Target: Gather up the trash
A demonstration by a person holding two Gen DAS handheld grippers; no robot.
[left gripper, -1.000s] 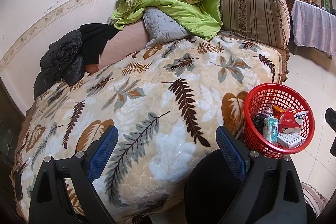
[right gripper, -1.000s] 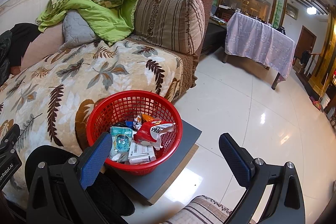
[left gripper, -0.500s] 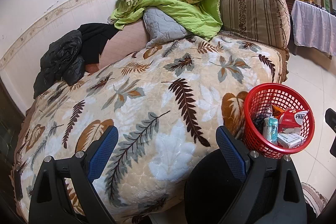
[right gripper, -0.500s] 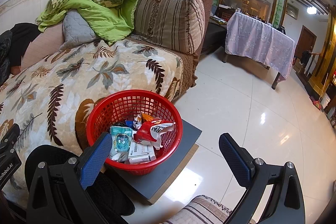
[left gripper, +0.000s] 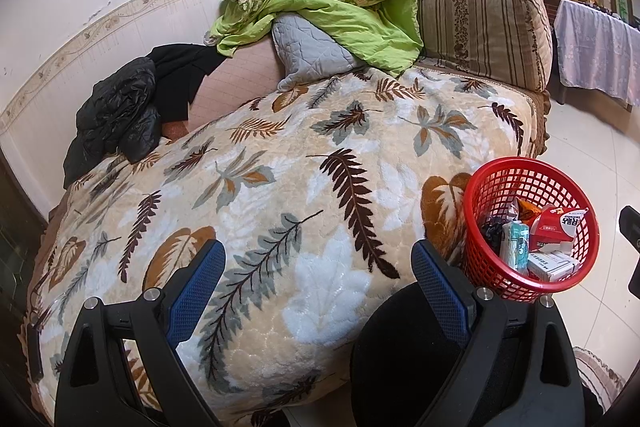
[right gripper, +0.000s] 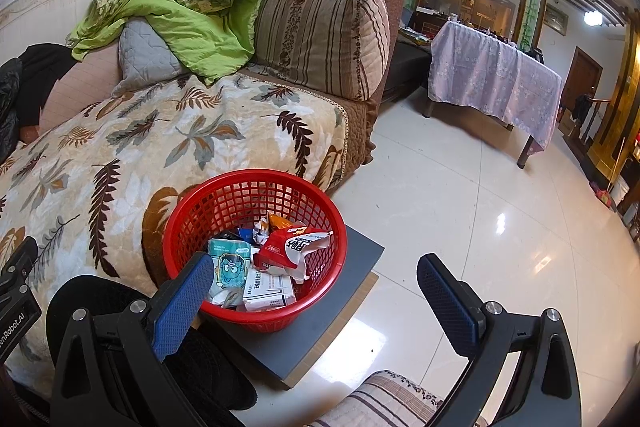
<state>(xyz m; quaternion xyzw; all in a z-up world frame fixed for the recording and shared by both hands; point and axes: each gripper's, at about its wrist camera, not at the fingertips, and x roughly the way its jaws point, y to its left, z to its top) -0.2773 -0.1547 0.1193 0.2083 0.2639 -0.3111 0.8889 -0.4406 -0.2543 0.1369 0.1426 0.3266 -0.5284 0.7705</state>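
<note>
The left gripper (left gripper: 316, 279) is hovering wide open and empty over the plush leaf-print blanket (left gripper: 280, 187); the round red mesh basket (right gripper: 320, 203), holding crinkled wrappers (right gripper: 292, 249), is sitting just beyond the right gripper (right gripper: 316, 287), likewise gaping empty.

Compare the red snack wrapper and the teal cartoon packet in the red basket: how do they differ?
The red snack wrapper is red and white, crumpled and torn open; the teal cartoon packet is pale teal, flatter, printed with a blue cartoon face. The wrapper lies right of the packet. Both lie inside the red basket.
</note>
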